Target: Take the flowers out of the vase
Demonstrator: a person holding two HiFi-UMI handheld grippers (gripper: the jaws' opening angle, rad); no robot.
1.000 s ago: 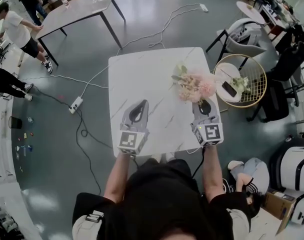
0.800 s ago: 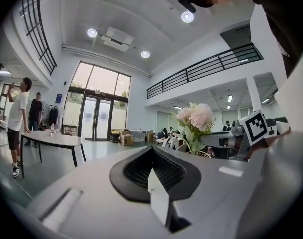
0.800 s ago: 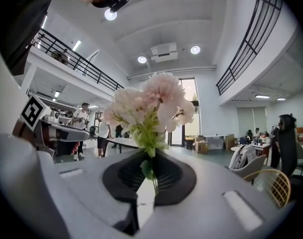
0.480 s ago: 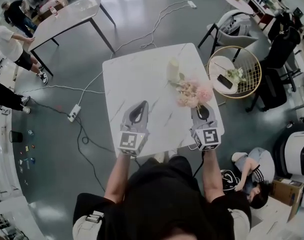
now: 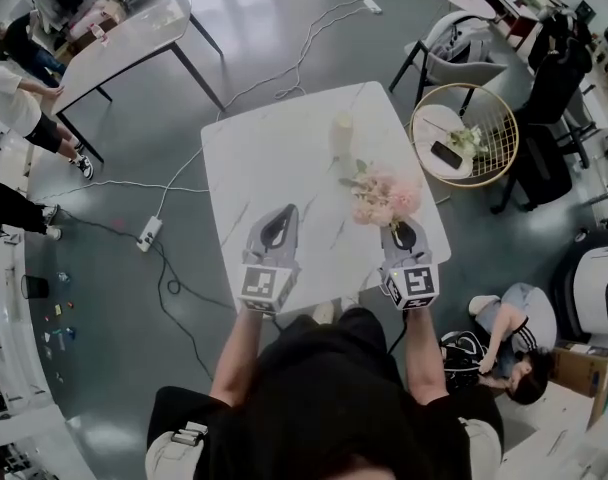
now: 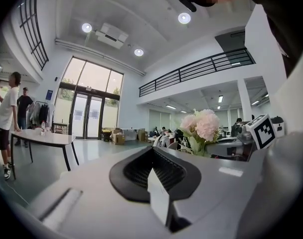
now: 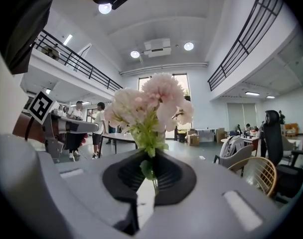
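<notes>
Lifted from cream cylindrical vase (image 5: 342,133), fluffy pink flowers (image 5: 386,196) sit clamped in right gripper (image 5: 404,228); left gripper (image 5: 280,215) closed.

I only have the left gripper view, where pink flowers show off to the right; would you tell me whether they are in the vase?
Observer: They are out. The head view shows the flowers apart from the vase, which stands on the table.
Operator: What holds them?
Observer: The right hand-held gripper; its own view shows the jaws closed on the green stems.
Operator: Where on the table is the vase?
Observer: In the far half, beyond the flowers as seen from the person.
</notes>
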